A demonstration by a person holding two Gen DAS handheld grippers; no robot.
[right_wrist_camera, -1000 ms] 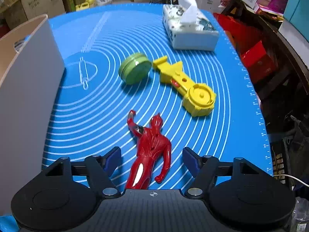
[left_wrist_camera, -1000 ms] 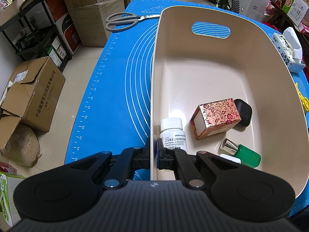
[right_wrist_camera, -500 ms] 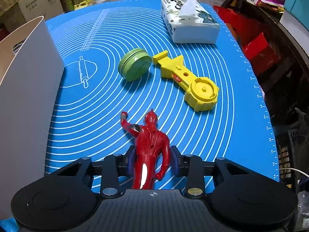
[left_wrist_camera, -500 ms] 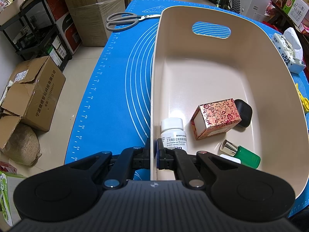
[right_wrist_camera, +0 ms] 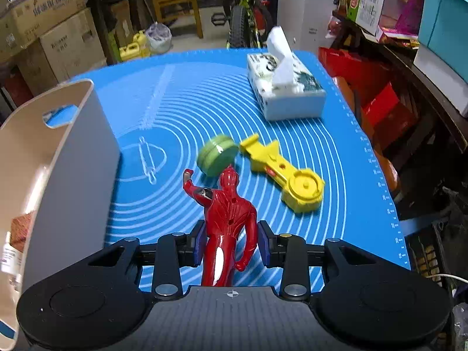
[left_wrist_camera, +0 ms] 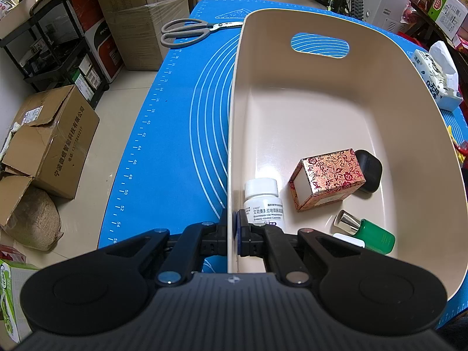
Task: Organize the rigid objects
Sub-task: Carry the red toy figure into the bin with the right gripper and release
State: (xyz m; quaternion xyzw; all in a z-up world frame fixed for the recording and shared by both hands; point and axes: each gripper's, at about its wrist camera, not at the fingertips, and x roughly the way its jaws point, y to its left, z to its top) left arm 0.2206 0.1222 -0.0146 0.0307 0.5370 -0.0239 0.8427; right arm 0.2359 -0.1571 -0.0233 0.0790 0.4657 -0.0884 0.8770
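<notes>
My left gripper [left_wrist_camera: 232, 232] is shut on the near left wall of the beige bin [left_wrist_camera: 234, 117]. Inside the bin lie a white pill bottle [left_wrist_camera: 263, 201], a red patterned box [left_wrist_camera: 327, 178], a black case [left_wrist_camera: 369, 169] and a green bottle [left_wrist_camera: 368, 234]. My right gripper [right_wrist_camera: 231, 241] is shut on the red toy figure [right_wrist_camera: 226, 213], which hangs lifted above the blue mat [right_wrist_camera: 175, 102]. Beyond it on the mat rest a green round tin [right_wrist_camera: 218, 153] and a yellow toy launcher [right_wrist_camera: 288, 175]. The bin's outer wall [right_wrist_camera: 73, 161] stands at the left of the right wrist view.
Grey-handled scissors [left_wrist_camera: 190, 30] lie on the mat left of the bin's far end. A tissue pack [right_wrist_camera: 283, 87] sits at the mat's far right. Cardboard boxes [left_wrist_camera: 49, 143] and a black rack stand on the floor to the left. Red boxes and shelves crowd the right side.
My right gripper closed on the red figure and lifted it off the mat, tilting upward. The left gripper and the bin stayed still.
</notes>
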